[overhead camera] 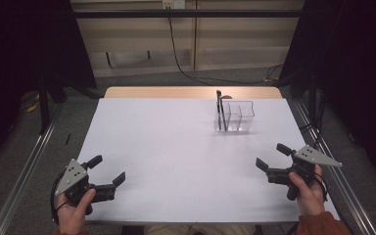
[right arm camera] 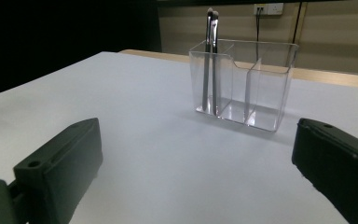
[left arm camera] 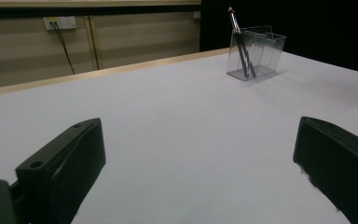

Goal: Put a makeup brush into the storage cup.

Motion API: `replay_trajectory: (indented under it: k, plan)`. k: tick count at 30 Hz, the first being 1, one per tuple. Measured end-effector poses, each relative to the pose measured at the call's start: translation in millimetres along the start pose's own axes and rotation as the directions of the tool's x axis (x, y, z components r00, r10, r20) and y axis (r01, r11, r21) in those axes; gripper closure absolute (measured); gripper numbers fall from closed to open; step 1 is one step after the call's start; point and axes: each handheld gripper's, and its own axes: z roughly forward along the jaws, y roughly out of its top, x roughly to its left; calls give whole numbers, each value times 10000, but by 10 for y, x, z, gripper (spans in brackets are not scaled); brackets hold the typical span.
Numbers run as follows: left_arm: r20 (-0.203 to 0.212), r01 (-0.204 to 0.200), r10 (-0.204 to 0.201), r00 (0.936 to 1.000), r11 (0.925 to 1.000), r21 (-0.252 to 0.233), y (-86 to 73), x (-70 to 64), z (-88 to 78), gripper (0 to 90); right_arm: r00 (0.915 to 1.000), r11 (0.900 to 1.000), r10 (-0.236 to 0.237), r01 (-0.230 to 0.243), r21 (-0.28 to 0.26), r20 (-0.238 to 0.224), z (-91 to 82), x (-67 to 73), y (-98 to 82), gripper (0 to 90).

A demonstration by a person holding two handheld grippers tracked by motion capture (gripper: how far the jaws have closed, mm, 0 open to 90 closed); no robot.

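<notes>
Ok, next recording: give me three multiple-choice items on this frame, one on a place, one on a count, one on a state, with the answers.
1. Where does the clear organizer stand on the table?
A. near left corner
B. far side, right of centre
C. centre of the near edge

2. How many dark brushes stand in it?
A. none
B. two
C. five

3. How are the left gripper and the right gripper?
A. both open, holding nothing
B. both shut on brushes
C. left shut on the organizer

Answers: 1 B, the high view shows it there. 2 B, the right gripper view shows two handles side by side in the end compartment. 3 A, both gripper views show jaws wide apart over bare table.
</notes>
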Motion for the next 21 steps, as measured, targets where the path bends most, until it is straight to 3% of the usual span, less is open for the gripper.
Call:
replay_trajectory:
  k: [13,21]
  plan:
    - [60,-52,52,10000,10000,18,-1,-25,0,22,9998,9999,83,-85,121,178,-203,11,-138,10]
    - [132,-68,67,9999,10000,32,5,-38,29,22,9999,9996,145,-147,252,83,-184,11,-184,10]
